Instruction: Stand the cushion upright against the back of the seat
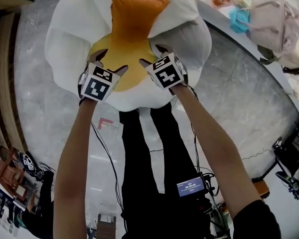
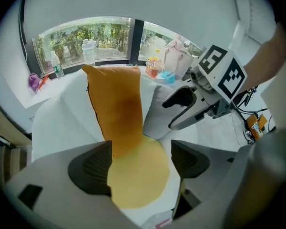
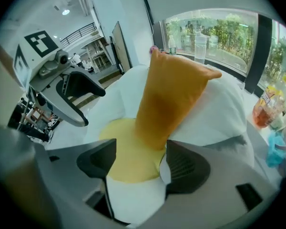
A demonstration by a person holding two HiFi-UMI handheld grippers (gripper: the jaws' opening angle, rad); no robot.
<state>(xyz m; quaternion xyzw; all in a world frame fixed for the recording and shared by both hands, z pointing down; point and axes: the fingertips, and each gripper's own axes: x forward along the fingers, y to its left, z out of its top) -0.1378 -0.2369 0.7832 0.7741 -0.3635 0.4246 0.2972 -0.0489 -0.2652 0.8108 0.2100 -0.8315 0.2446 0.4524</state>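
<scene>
An orange cushion (image 1: 134, 19) stands upright on the round yellow seat pad (image 1: 120, 76) of a white, petal-shaped chair (image 1: 70, 34), leaning on the chair's back. My left gripper (image 1: 111, 62) is open at the pad's front left, with nothing between its jaws. My right gripper (image 1: 154, 55) is open at the front right, just short of the cushion's lower edge. In the left gripper view the cushion (image 2: 117, 113) rises beyond the open jaws and the right gripper (image 2: 190, 106) shows at the right. In the right gripper view the cushion (image 3: 171, 94) tilts slightly right, with the left gripper (image 3: 71, 94) beside it.
A white counter (image 1: 224, 21) curves behind the chair and carries a beige bag (image 1: 274, 14), snacks and bottles (image 2: 88, 51) before a window. Cables (image 1: 107, 158) trail over the grey floor. A small screen (image 1: 191, 186) hangs at the person's waist. Wooden furniture (image 1: 5, 173) stands at the left.
</scene>
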